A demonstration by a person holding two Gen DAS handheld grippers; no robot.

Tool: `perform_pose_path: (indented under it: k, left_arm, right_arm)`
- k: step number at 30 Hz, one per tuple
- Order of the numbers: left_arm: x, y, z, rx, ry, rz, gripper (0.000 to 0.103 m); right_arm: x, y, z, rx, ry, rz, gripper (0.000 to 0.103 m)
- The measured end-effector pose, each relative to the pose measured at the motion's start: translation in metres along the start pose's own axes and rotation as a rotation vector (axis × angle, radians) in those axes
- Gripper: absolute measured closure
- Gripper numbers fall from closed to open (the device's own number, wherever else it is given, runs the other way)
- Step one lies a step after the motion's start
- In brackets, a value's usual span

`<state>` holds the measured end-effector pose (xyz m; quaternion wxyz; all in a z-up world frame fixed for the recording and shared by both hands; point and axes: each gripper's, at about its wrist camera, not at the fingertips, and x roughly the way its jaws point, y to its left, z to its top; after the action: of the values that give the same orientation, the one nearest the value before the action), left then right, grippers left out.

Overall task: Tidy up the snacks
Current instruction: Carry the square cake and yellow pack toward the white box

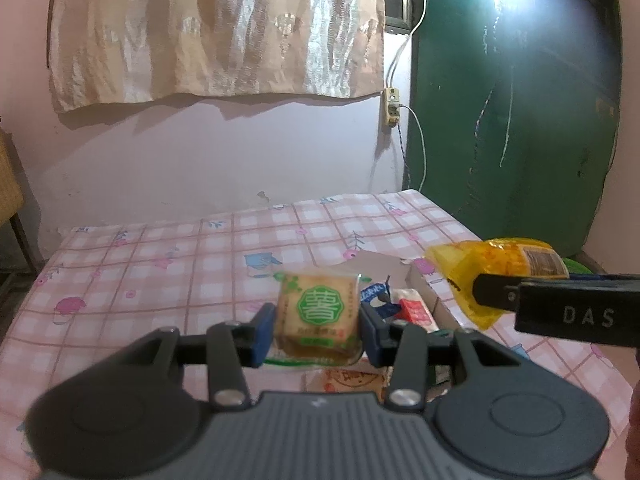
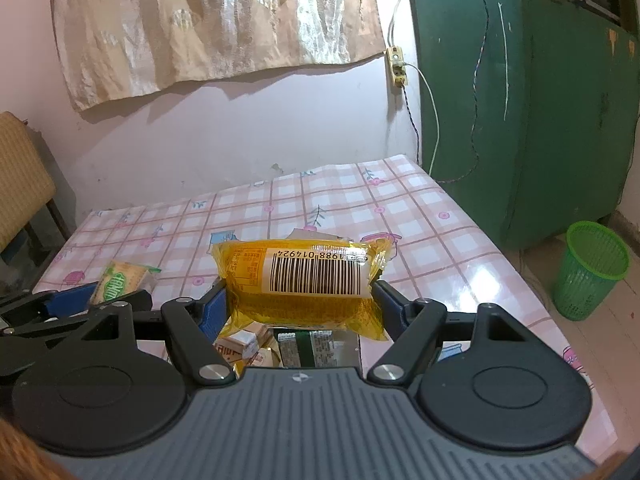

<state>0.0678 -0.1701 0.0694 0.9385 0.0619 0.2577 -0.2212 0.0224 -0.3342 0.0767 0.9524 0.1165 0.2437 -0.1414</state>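
Note:
My left gripper (image 1: 318, 330) is shut on a tan biscuit packet with a round green emblem (image 1: 318, 312), held above the table. The same packet (image 2: 120, 282) shows at the left of the right wrist view, between the left gripper's blue pads. My right gripper (image 2: 302, 300) is shut on a yellow snack bag with a barcode label (image 2: 304, 284), its jaws spread wide by the bag. In the left wrist view that yellow bag (image 1: 496, 268) hangs at the right. Below both grippers lies a cardboard box (image 1: 424, 284) with several small snack packets (image 2: 240, 346) inside.
The table wears a pink checked cloth with flower prints (image 1: 160, 264). A pink wall with a hanging curtain (image 1: 216, 28) stands behind it. To the right are a green door (image 2: 520, 100) and a green mesh bin (image 2: 590, 274) on the floor. A woven chair (image 2: 20, 180) stands at the left.

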Motion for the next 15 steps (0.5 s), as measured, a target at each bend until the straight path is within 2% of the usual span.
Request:
perform_pose_path:
  k: [15]
  left_arm:
    - [0.0035,-0.011,-0.0017,0.01,0.008,-0.033,0.06]
  right_arm:
    - [0.0083,0.0051,0.0049,0.016,0.018,-0.006,0.009]
